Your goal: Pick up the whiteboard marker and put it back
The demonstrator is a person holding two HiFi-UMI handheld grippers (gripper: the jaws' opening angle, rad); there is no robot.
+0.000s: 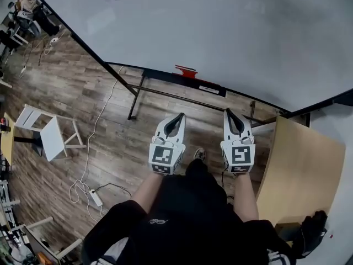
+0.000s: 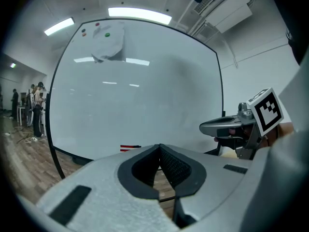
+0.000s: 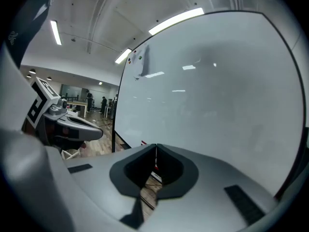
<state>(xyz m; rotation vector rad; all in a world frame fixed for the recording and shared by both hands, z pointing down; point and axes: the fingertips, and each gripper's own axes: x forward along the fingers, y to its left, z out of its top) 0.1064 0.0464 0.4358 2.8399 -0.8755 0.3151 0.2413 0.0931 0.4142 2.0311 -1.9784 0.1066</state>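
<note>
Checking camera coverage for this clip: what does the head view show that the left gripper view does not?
Only the head view: the white stool and the power strip on the floor. Only the left gripper view: the ceiling and its strip lights. Both: the whiteboard, the red item on its ledge, and the right gripper, shut.

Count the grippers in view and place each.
2. The left gripper is over the wood floor, left of centre; the right gripper is beside it, nearer the wooden table. None looks hidden.

Red marker (image 1: 186,70), white whiteboard (image 1: 231,32), brown wood-grain floor (image 1: 110,148), tan table (image 1: 300,170)
</note>
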